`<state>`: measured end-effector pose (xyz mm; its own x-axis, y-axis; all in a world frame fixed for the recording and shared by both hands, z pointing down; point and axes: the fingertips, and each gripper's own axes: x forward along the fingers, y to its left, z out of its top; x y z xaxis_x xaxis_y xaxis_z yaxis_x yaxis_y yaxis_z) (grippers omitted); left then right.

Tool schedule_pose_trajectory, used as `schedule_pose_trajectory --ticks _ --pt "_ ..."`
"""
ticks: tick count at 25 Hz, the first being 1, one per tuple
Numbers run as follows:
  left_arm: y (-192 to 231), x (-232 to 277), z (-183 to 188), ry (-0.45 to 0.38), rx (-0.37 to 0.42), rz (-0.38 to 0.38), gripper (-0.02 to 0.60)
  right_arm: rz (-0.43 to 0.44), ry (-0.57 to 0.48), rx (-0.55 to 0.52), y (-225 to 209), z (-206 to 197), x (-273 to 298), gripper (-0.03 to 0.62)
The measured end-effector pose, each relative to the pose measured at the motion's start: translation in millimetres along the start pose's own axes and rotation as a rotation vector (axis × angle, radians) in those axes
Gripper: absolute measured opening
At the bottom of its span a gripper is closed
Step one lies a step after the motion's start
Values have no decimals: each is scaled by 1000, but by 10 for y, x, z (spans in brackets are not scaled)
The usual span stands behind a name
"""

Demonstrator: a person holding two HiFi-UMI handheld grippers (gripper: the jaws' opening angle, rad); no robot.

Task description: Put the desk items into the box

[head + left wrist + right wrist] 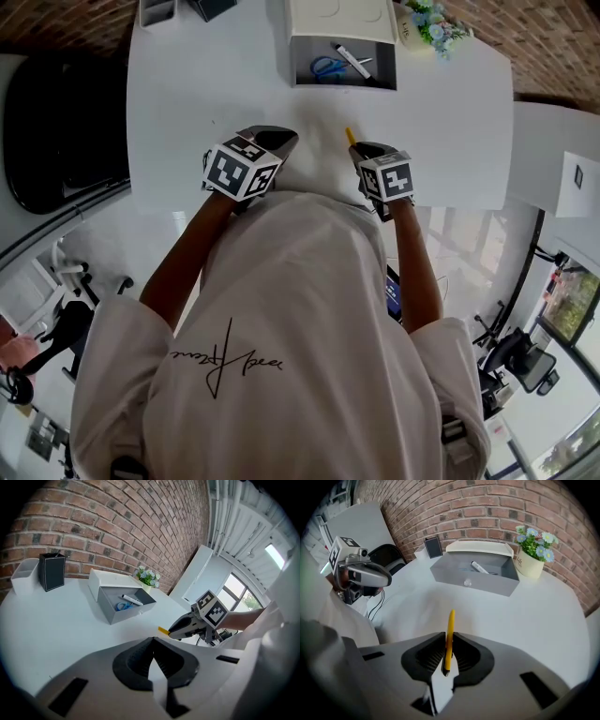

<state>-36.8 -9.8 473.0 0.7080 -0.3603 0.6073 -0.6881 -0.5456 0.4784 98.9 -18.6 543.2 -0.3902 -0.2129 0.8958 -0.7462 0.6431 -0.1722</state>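
- Right gripper (449, 636) has its jaws drawn in narrow, pinched on a yellow pen (451, 620). The pen's dark tip points back toward the gripper's body and its rounded end pokes out past the jaw tips.
- That pen hangs over the near edge of the white desk (543, 620), well apart from the grey box (487, 582).
- The box sits open at the far side of the desk with its white lid behind it. A marker (132, 600) and blue scissors (123, 606) already lie inside.
- To carry it well, I'd hold the squeeze steady, since a slim pen could swivel between the pads. I'd bring it over the front wall, lower it above a bare patch of the box floor, and only then part the jaws.
- The flower pot (530, 564) stands just beside the box, so the approach should come straight in from the front.
- Left gripper (153, 639) has its jaws together on nothing. It hovers over the near desk beside the right one, out of the path.
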Motion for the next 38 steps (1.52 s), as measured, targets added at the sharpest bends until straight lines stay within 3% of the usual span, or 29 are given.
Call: schedule_pose_trajectory --ticks 13,20,38 --pt "96 7 -38 6 -63 -7 5 18 -13 -31 -58 200 -160 67" --pt "116 49 -98 47 -16 15 5 28 -11 -47 -90 269 -192 67" --pt "160 57 -137 54 -52 4 5 23 -30 -130 -168 580 -352 67"
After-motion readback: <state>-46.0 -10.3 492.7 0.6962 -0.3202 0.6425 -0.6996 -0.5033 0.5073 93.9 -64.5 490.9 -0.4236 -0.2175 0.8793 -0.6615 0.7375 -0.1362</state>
